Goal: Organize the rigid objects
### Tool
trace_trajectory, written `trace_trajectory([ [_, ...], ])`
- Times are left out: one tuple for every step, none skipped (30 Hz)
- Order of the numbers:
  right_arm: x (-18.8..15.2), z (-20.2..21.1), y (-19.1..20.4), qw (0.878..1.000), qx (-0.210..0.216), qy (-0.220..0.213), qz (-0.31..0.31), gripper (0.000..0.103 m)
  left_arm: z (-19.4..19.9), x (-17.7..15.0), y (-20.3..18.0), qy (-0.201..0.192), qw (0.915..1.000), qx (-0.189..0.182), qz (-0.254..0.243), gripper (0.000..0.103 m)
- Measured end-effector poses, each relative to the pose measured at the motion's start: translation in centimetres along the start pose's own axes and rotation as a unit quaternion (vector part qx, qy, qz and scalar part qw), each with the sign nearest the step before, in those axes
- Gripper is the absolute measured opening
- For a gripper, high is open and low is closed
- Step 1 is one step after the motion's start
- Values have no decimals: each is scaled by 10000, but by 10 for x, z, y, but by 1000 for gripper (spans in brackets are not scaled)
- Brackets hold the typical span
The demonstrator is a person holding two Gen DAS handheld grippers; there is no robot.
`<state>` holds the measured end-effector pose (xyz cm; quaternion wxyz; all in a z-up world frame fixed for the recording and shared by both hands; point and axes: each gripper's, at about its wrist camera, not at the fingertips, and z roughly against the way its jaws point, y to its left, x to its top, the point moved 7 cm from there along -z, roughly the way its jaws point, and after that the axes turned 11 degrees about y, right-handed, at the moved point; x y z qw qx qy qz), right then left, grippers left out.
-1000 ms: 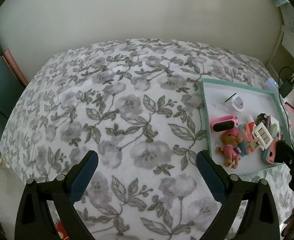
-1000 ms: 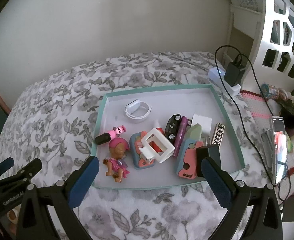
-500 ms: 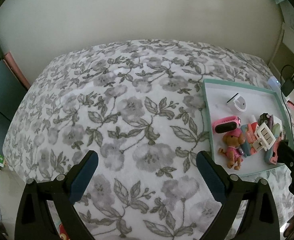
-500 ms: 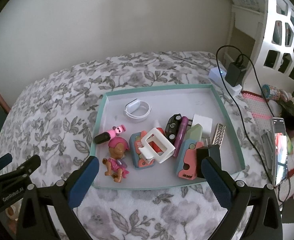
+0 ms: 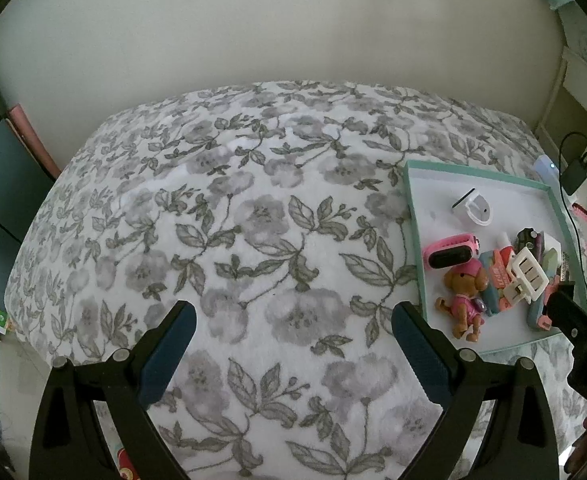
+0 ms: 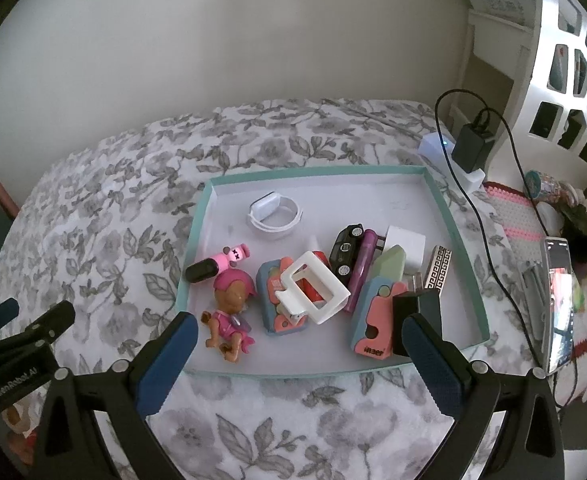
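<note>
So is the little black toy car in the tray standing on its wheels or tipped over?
Tipped. The black toy car lies on its side in the tray, two wheels facing the camera, leaning against the purple stick.

A tray [image 6: 459, 236] lies on the bed [image 5: 253, 240], toward its right side. In the tray, a wristband [image 6: 274, 216] lies at the back; a puppy figure [image 6: 231, 316] sits at the front left, a clip [image 6: 313, 286] just right of it, a toy car [image 6: 347, 249] behind the clip. A phone [image 6: 558, 304] lies right of the tray.
</note>
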<state>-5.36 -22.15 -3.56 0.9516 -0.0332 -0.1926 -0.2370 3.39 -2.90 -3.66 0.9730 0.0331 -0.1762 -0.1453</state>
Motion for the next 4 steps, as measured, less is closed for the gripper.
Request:
trace_trajectory([
  [0,0,0,10000,2,-3,-3,103,1,0,0,-16,10000,6,6,98],
  [0,0,0,10000,2,0,-1,103,1,0,-1,-22,10000,13,13,98],
  [0,0,0,10000,0,7,1,103,0,0,-1,-14,10000,7,12,98],
  [0,0,1,10000,-1,7,0,103,0,-1,-1,-10,10000,4,17,98],
])
